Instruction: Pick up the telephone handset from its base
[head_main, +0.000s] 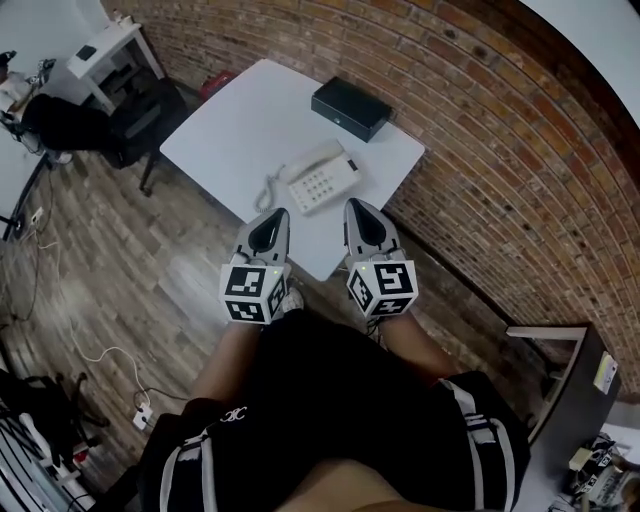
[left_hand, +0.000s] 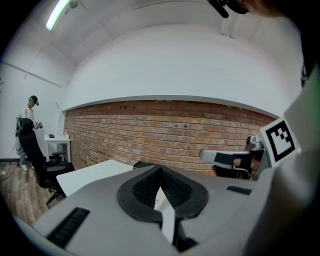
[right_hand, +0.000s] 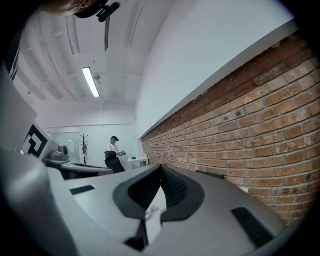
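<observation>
Over on the left, the left gripper (head_main: 278, 216) hangs just off the near edge of the table, jaws pressed together at the tips with nothing between them. Its own view confirms that: the black pads (left_hand: 150, 187) meet in a point. The telephone handset (head_main: 312, 160) sits on its base (head_main: 325, 186), just ahead of the two grippers and between their lines, clear of both. The coiled cord (head_main: 267, 192) loops off the telephone's left side, nearest the left gripper's tip. To the right, the right gripper (head_main: 357, 208) is level with its partner, jaws also closed tip to tip and empty, its nose over the table's near edge just short of the base. The surface is a white table (head_main: 240, 130) set cornerwise against the brick wall (head_main: 480, 110), which runs across the top and down the right. A black box (head_main: 350, 107) sits at the table's far corner, beyond the telephone. The floor is wood plank (head_main: 110, 250), with a white cable (head_main: 105, 355) trailing at lower left. A black office chair (head_main: 95, 125) and a white desk (head_main: 105, 48) stand in the upper left. In the left gripper view a person (left_hand: 27, 122) stands at far left by that chair.
</observation>
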